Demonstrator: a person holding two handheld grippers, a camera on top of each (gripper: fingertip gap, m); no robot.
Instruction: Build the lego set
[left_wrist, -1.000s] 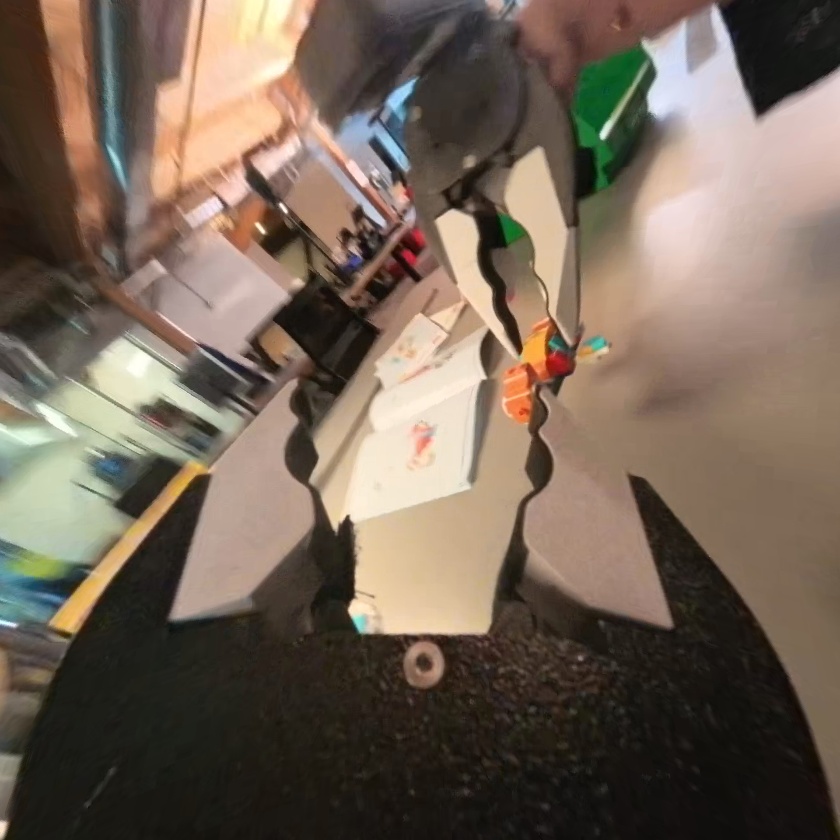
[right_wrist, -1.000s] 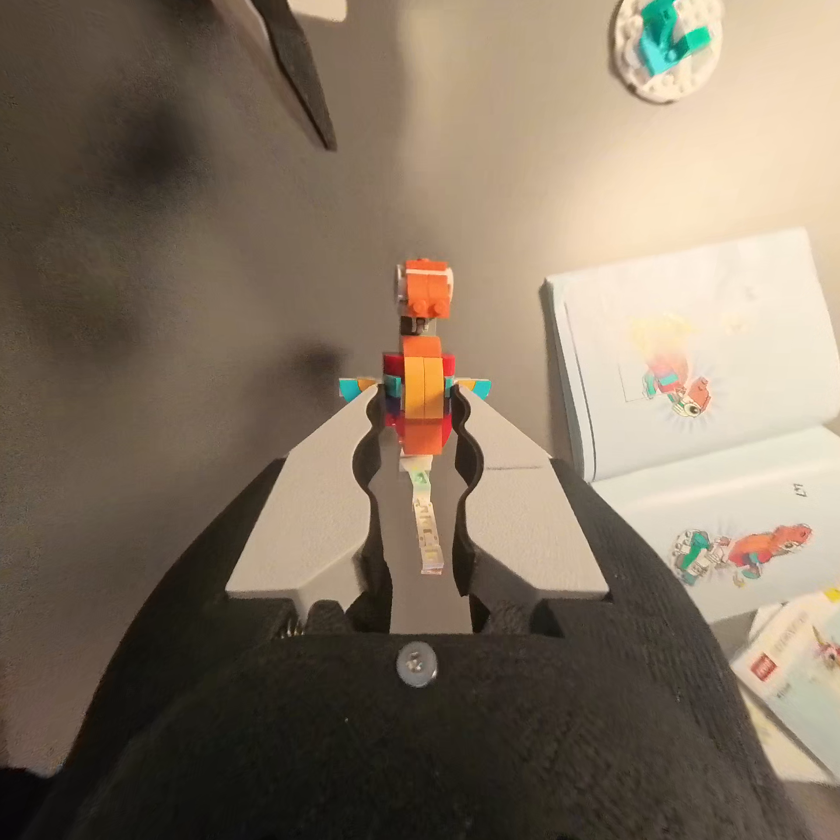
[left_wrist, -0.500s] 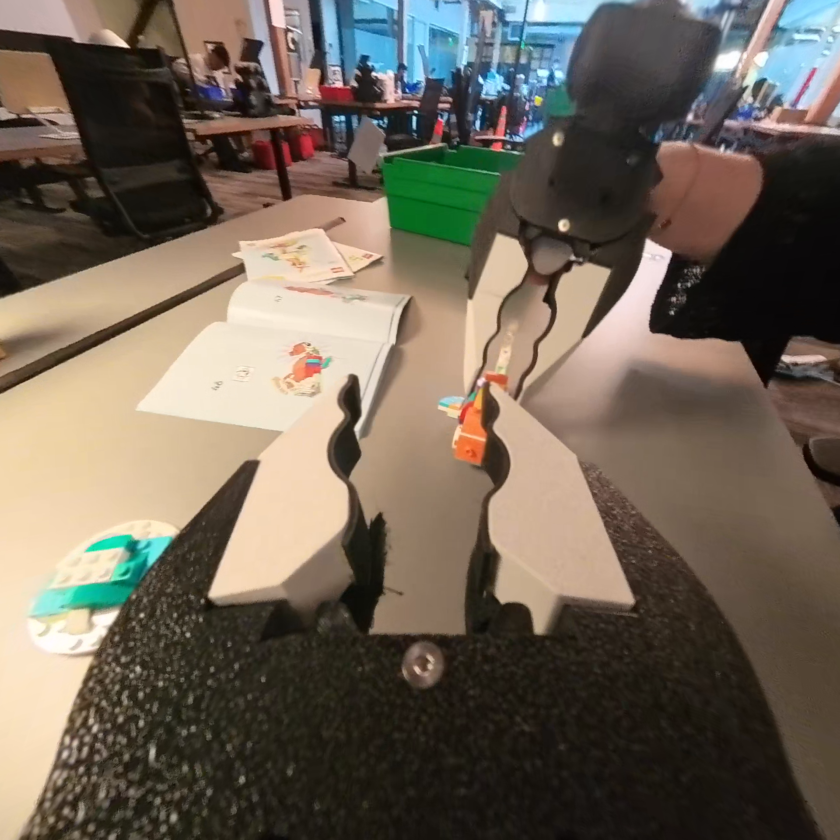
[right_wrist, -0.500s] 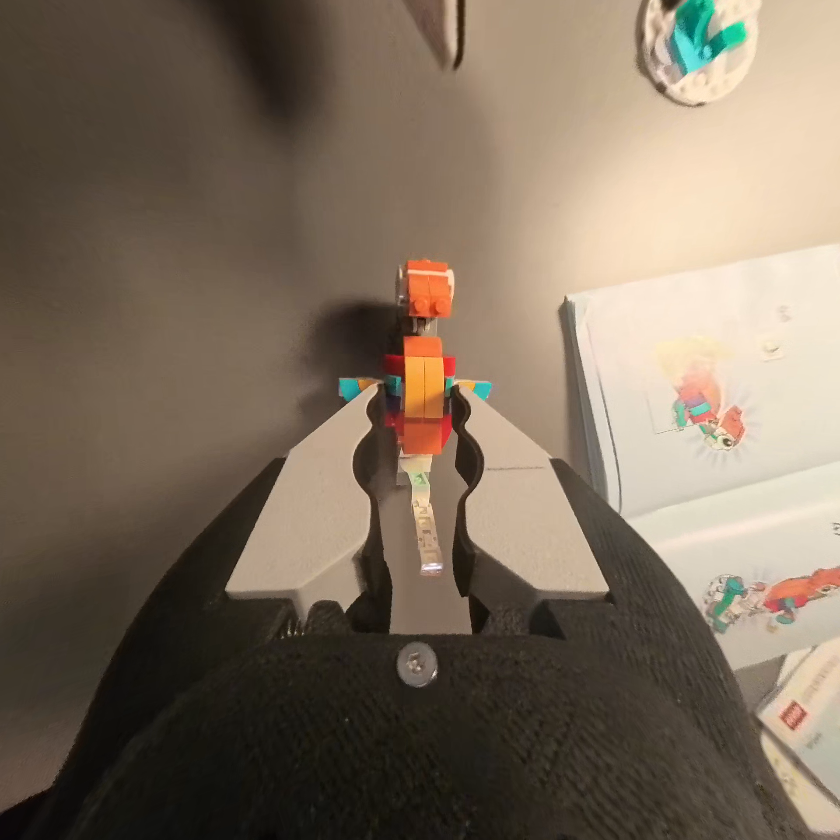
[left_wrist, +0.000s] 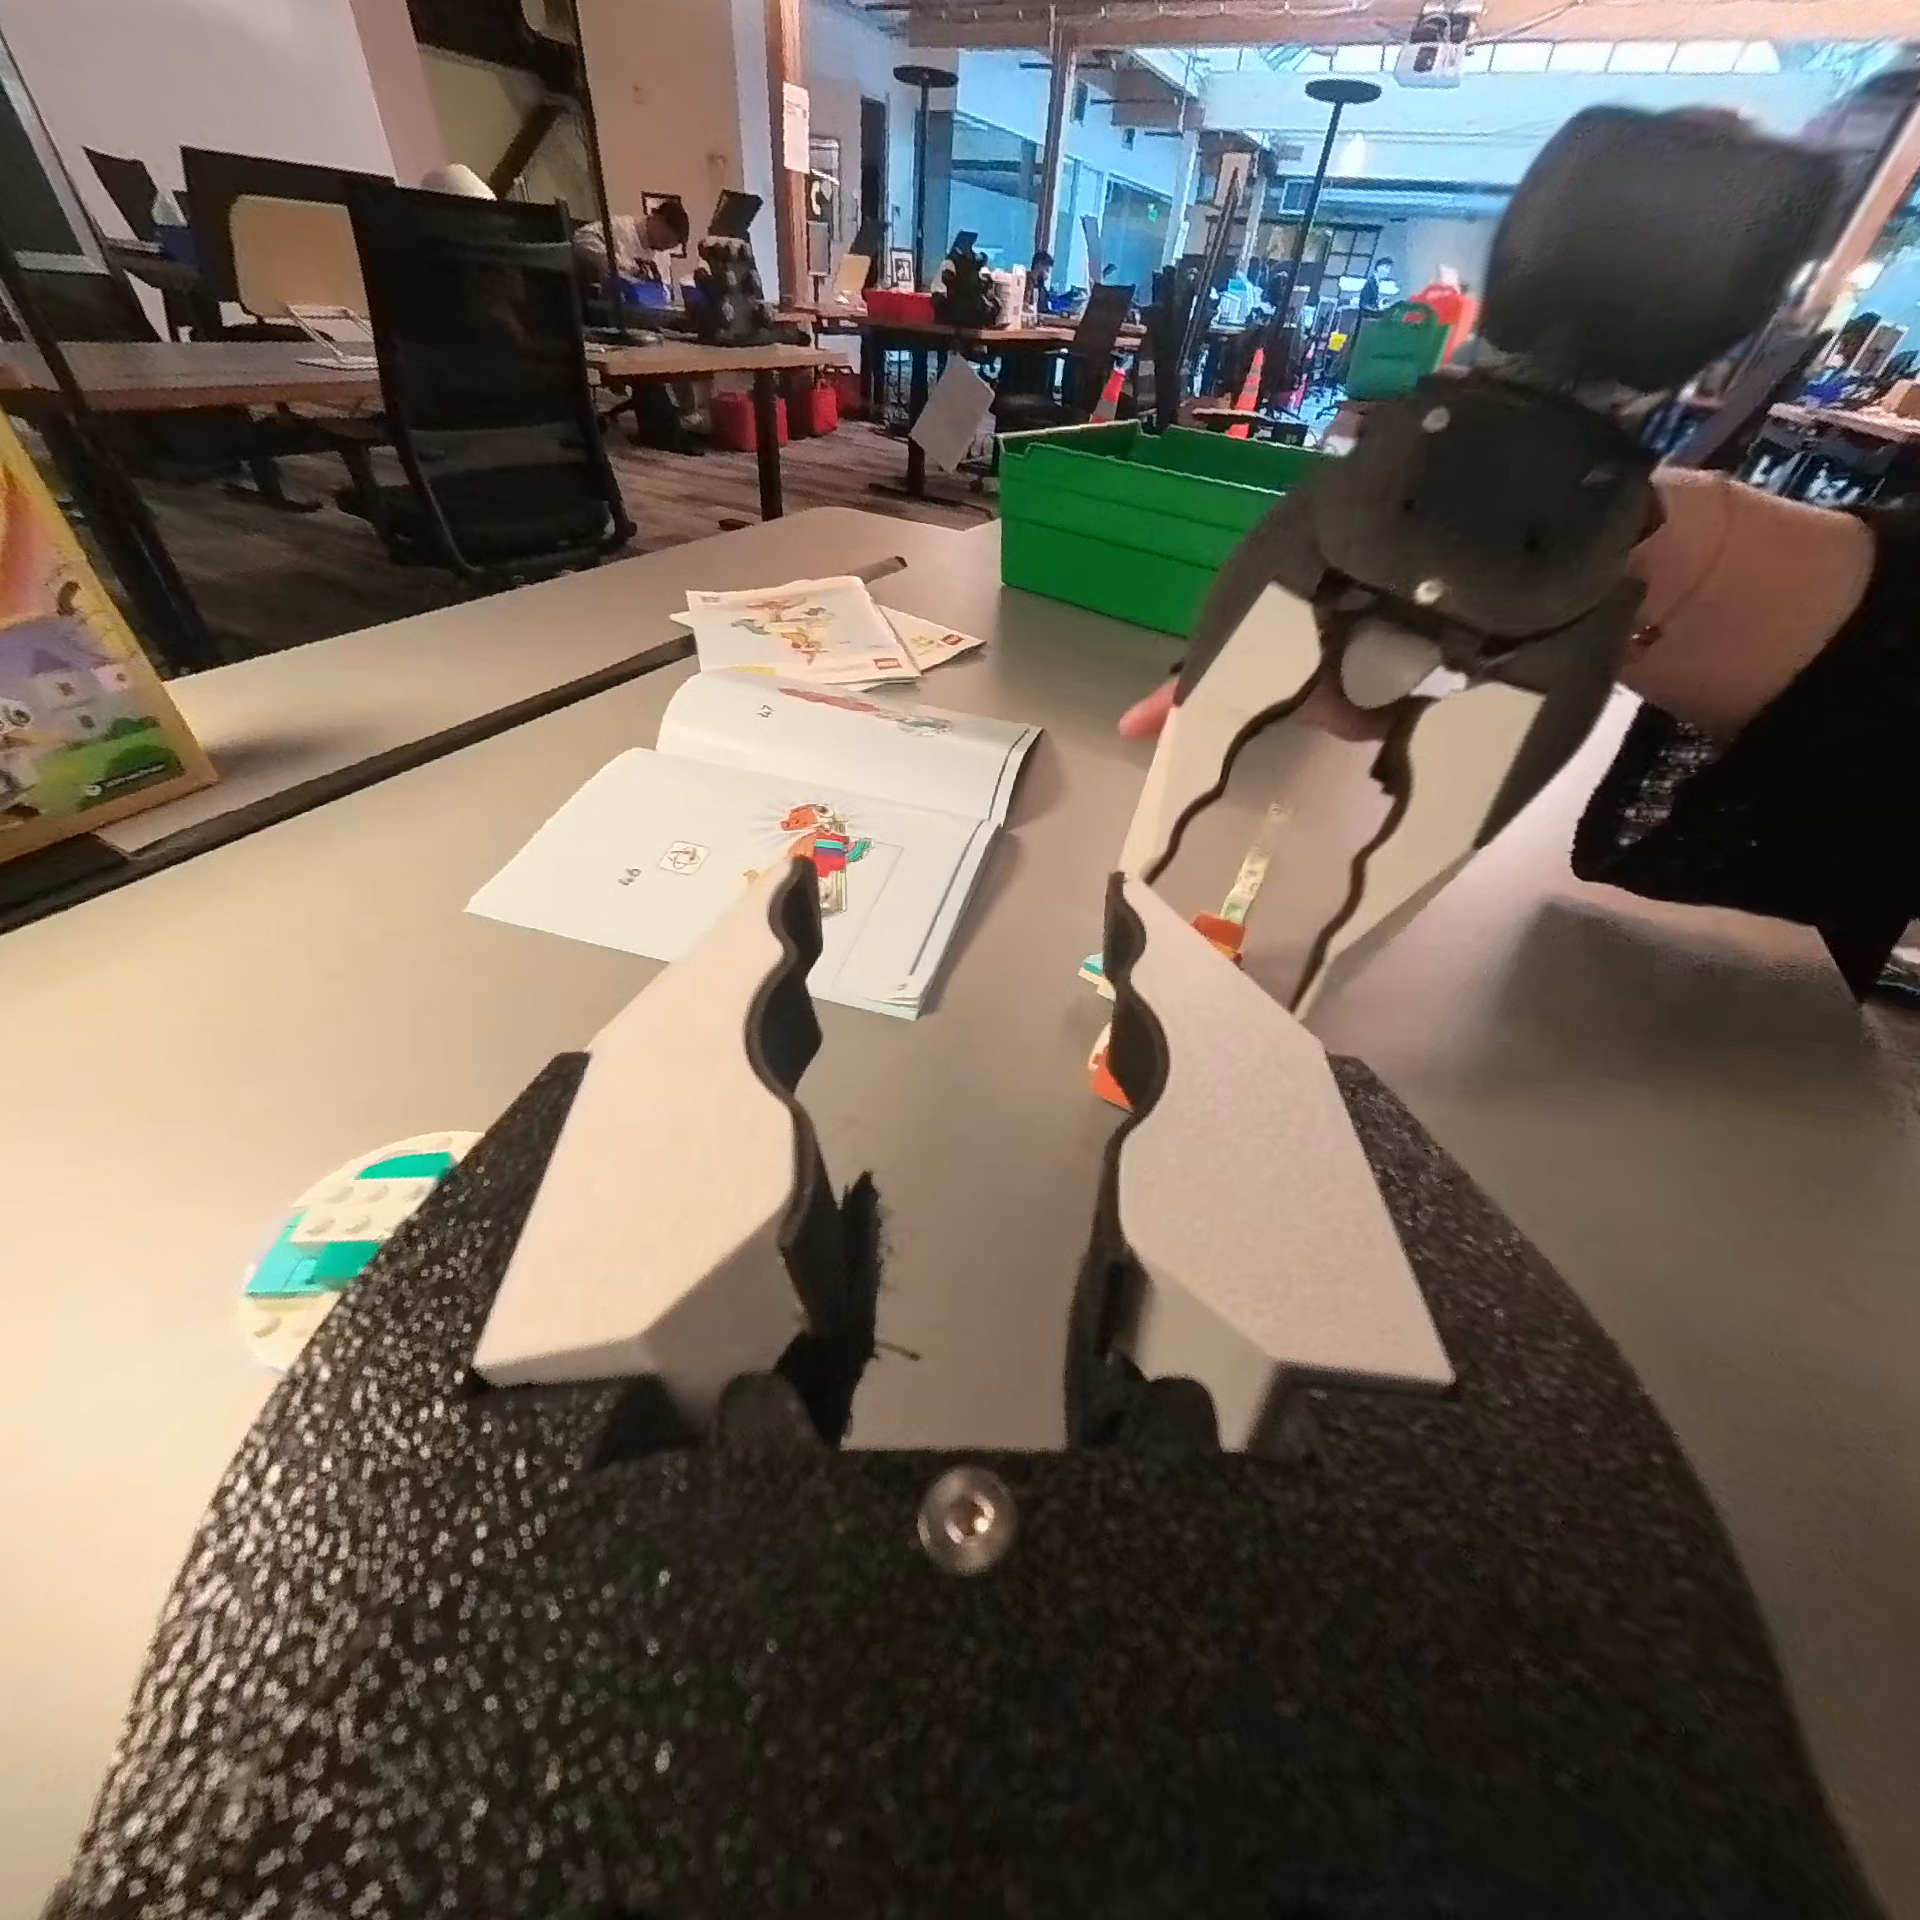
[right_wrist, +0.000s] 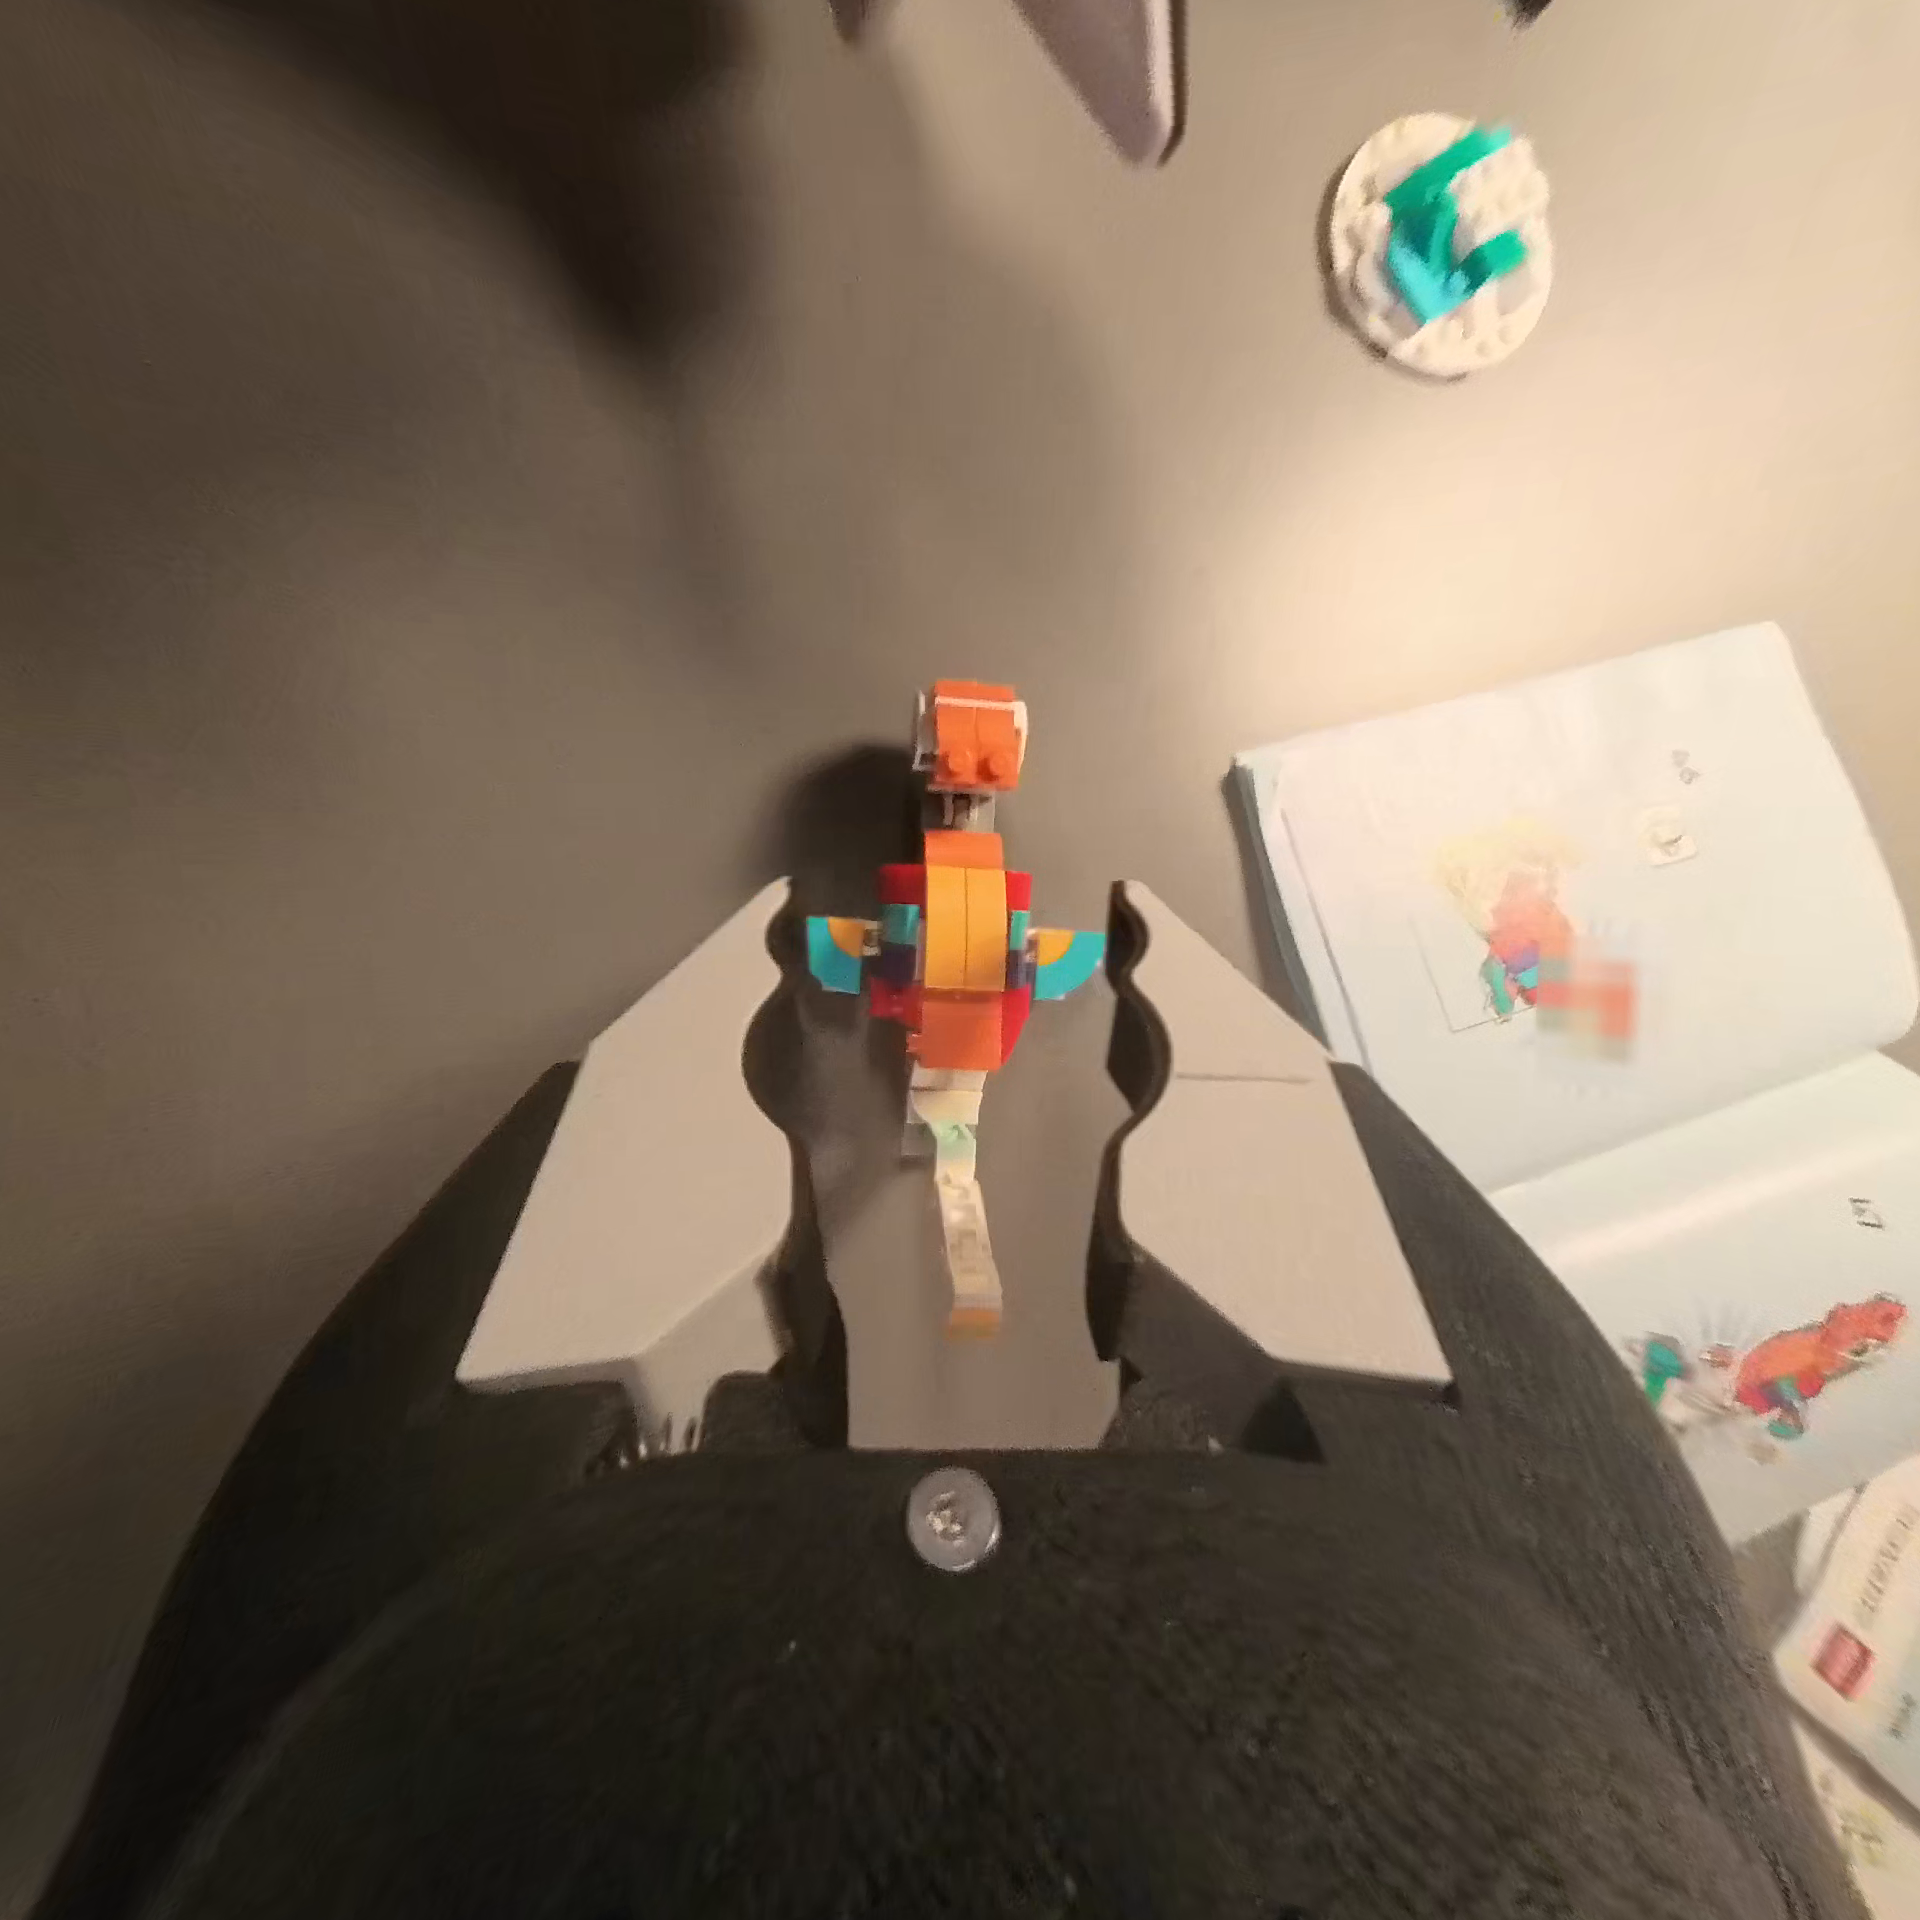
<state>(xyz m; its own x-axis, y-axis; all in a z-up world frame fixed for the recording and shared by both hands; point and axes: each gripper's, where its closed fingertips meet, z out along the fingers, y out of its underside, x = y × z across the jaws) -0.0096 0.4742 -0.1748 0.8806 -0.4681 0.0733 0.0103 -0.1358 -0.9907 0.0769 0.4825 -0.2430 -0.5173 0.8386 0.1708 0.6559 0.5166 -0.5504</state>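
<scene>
Grey table (right_wrist: 416, 623): my right gripper (right_wrist: 951, 914) is spread around the lego figure (right_wrist: 966, 935); left gripper (left_wrist: 956, 914) spread, at 12 o'clock.

Green bin (left_wrist: 1127, 525) at table's (left_wrist: 260, 997) far side; black chair (left_wrist: 468, 364) beyond.

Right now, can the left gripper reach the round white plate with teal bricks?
Probably yes: the round white plate lies on bare table just left of the open left gripper; nothing stands between them.

Left wrist cam sits low, looking level across the table (left_wrist: 312, 1039); right cam looks straight down, close. Both catch the open booklet (left_wrist: 727, 862) (right_wrist: 1558, 935).
</scene>
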